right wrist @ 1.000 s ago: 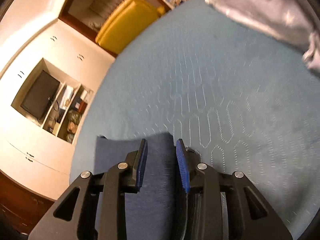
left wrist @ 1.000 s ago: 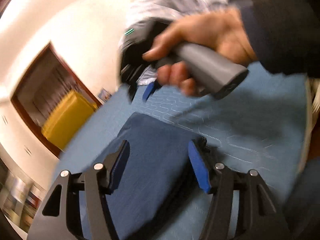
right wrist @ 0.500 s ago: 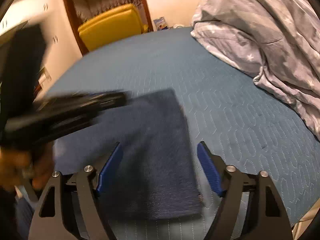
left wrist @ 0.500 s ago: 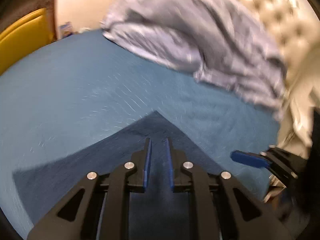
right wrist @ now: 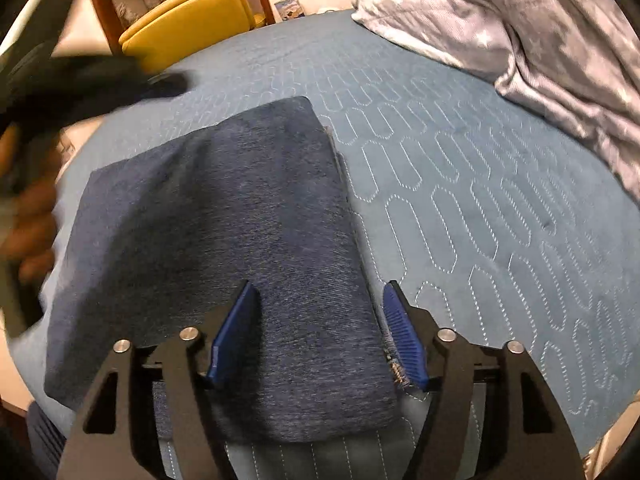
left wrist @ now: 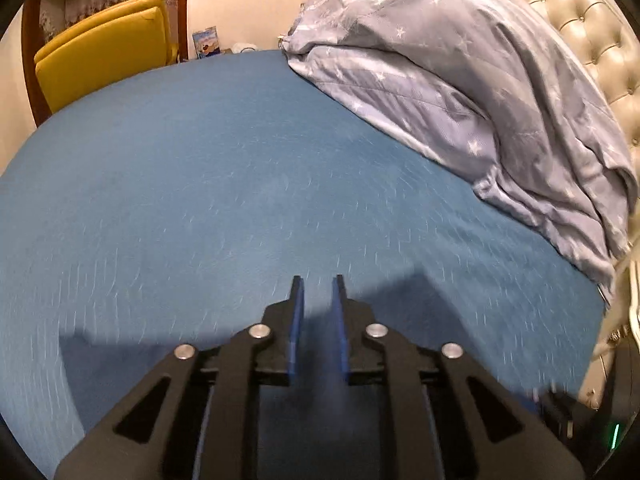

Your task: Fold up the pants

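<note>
Blue quilted bed (right wrist: 460, 184), folded dark blue pants (right wrist: 240, 240) lower left, star-print grey duvet (right wrist: 520, 28) upper right

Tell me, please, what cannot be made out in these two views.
- Left wrist view: whether the left gripper, its jaws just closed to a narrow gap, pinches any cloth. Motion blur and its own body hide that.
- Right wrist view: the near edge of the pants, hidden under the right gripper, its jaws just opened wide.
- Right wrist view: the hand at the left edge, blurred and cut off.
</note>
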`<state>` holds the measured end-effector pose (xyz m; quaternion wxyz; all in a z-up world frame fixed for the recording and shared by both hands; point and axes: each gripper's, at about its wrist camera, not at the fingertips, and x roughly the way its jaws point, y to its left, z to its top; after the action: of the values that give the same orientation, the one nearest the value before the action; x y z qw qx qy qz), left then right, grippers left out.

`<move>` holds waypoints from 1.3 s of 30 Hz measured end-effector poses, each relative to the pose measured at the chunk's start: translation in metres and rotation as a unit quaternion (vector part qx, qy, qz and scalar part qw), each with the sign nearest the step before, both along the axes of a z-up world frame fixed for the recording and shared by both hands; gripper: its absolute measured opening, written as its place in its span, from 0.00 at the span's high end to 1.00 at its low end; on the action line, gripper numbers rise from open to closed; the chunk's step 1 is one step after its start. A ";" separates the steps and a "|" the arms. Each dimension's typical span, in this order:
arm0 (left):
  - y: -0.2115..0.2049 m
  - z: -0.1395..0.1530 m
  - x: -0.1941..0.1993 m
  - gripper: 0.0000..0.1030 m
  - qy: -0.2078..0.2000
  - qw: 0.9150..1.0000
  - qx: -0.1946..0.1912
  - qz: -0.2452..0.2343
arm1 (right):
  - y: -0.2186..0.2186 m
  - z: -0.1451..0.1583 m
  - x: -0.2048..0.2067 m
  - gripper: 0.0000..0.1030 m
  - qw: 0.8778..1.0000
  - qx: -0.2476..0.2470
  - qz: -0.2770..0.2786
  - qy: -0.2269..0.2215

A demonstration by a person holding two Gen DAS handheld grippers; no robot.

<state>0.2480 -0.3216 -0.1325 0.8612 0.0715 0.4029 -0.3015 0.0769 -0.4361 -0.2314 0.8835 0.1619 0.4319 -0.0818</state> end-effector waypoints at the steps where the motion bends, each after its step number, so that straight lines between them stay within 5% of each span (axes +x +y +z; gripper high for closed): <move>1: 0.006 -0.011 -0.006 0.83 0.010 1.000 0.011 0.000 | -0.002 0.000 0.000 0.35 1.000 0.003 0.001 -0.002; 3: 0.010 -0.032 -0.007 0.81 0.011 0.998 0.054 0.024 | -0.002 0.002 0.001 0.34 1.000 -0.002 0.003 0.000; 5: 0.024 -0.041 0.000 0.81 -0.026 0.988 0.118 0.098 | 0.000 0.013 0.002 0.34 1.000 -0.026 0.002 0.002; 6: 0.033 -0.036 0.000 0.71 -0.053 0.982 0.130 0.130 | 0.003 0.025 -0.001 0.33 0.998 -0.056 -0.001 -0.008; 7: 0.054 -0.023 -0.004 0.42 -0.078 0.976 0.113 0.167 | 0.009 0.041 -0.005 0.30 0.997 -0.076 0.002 -0.032; 8: 0.072 -0.013 -0.009 0.26 -0.090 0.972 0.093 0.193 | 0.014 0.055 -0.008 0.29 0.994 -0.090 0.008 -0.055; 9: 0.088 -0.003 -0.015 0.14 -0.101 0.969 0.084 0.208 | 0.019 0.069 -0.008 0.17 0.992 -0.102 0.017 -0.076; 13: 0.121 0.017 -0.033 0.01 -0.122 0.958 0.095 0.241 | 0.043 0.105 0.020 0.05 0.984 -0.130 0.048 -0.110; 17: 0.150 0.026 -0.050 0.02 -0.124 0.966 0.009 0.228 | 0.066 0.103 0.062 0.05 0.979 -0.143 0.074 -0.127; 19: 0.142 0.022 -0.052 0.02 -0.129 0.971 0.040 0.197 | 0.071 0.096 0.084 0.05 0.979 -0.143 0.087 -0.113; 22: 0.136 0.009 -0.041 0.02 -0.067 0.987 0.020 0.143 | 0.069 0.074 0.115 0.05 0.985 -0.132 0.095 -0.054; 24: 0.130 0.002 -0.034 0.03 -0.061 0.989 0.023 0.133 | 0.070 0.058 0.123 0.06 0.985 -0.135 0.104 -0.030; 27: 0.103 -0.014 -0.014 0.31 -0.039 0.995 0.047 0.080 | 0.064 0.036 0.136 0.08 0.981 -0.163 0.101 0.012; 30: 0.091 -0.037 0.011 0.60 -0.006 0.996 0.074 0.057 | 0.057 0.019 0.142 0.10 0.983 -0.158 0.094 0.029; 34: 0.104 -0.058 0.044 0.63 -0.013 0.990 0.109 0.092 | 0.059 0.016 0.140 0.10 0.981 -0.169 0.093 0.027; 39: 0.134 -0.048 0.077 0.63 -0.025 0.981 0.117 0.154 | 0.065 0.018 0.134 0.09 0.981 -0.171 0.091 0.023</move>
<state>0.3249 -0.1871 -0.1809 0.8927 0.1162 0.4200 -0.1146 0.2113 -0.3711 -0.2139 0.8919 -0.0333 0.4444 -0.0774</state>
